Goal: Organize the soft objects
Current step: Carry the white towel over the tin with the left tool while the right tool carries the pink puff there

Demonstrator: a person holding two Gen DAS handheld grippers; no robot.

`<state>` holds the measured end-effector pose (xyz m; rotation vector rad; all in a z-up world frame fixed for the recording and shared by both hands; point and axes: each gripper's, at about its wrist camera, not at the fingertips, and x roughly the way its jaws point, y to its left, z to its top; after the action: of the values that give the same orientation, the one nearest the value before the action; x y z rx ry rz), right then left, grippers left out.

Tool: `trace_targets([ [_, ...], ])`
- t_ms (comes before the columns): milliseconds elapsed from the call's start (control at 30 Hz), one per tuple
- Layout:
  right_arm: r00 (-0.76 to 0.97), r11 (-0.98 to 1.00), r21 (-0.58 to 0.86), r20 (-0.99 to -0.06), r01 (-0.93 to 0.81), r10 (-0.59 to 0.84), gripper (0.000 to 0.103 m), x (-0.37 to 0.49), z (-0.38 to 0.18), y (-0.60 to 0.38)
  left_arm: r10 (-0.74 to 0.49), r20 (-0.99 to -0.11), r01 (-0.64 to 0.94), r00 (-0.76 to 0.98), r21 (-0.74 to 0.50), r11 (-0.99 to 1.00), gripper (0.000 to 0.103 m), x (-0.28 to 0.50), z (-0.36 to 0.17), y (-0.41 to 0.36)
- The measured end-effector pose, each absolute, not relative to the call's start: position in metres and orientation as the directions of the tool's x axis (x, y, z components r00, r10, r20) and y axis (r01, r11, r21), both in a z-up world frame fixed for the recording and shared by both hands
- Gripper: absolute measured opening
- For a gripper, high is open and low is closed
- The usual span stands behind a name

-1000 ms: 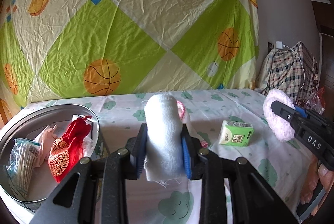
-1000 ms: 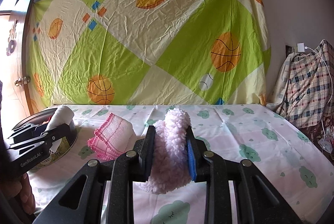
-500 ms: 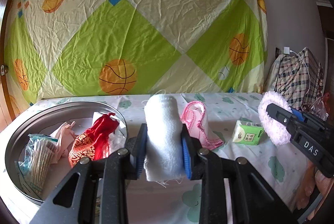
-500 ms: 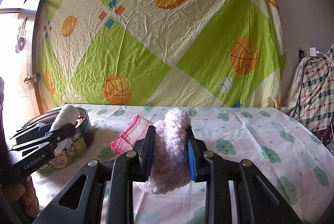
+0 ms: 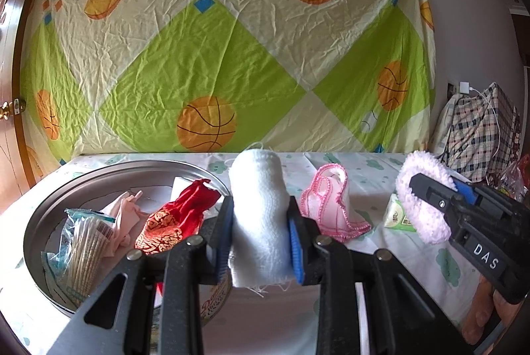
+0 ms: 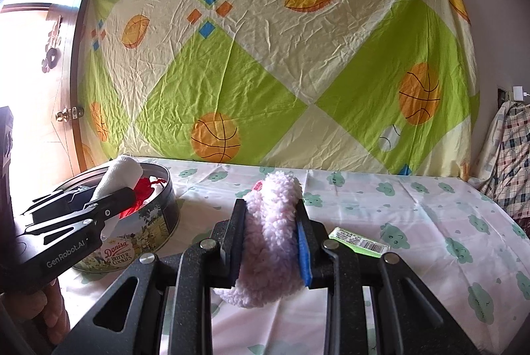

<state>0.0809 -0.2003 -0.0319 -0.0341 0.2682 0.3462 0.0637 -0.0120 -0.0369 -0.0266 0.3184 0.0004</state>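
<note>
- Two grippers are loaded, and each of your jaw pairs stands narrowed onto a soft thing with both pads pressing in.
- Far left on the table sits the round cookie tin (image 5: pixel 43 216), open at the top; in it lie a packet of cotton swabs (image 5: pixel 82 242), a pale pink cloth (image 5: pixel 124 216) and a red embroidered pouch (image 5: pixel 179 216).
- Your left gripper (image 5: pixel 260 232) clamps an upright white rolled cloth (image 5: pixel 258 206), its frayed lower edge hanging below the pads. From the right wrist view that roll (image 6: pixel 116 176) is level with the tin's rim (image 6: pixel 165 176), at the tin's near side.
- Just right of it, a pink-edged knitted cloth (image 5: pixel 328 199) lies on the cloud-print sheet (image 5: pixel 371 163), free of both grippers.
- Next comes a small green tissue pack (image 5: pixel 396 217), partly hidden behind the fleece.
- Your right gripper (image 6: pixel 271 232) squeezes a fluffy pale pink fleece piece (image 6: pixel 275 222), held clear above the sheet, well apart from the tin.
- Behind everything hangs a green and cream sheet with basketballs (image 6: pixel 281 73).
</note>
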Motion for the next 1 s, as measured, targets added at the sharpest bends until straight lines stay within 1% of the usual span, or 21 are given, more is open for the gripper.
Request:
trace_targets([
  [1000, 0.866, 0.898, 0.0, -0.264, -0.441, 0.425, 0.029, 0.078, -0.033, -0.15, 0.068, -0.29, -0.083, 0.954, -0.039, 0.996, 0.028, 0.049, -0.034, 0.025],
])
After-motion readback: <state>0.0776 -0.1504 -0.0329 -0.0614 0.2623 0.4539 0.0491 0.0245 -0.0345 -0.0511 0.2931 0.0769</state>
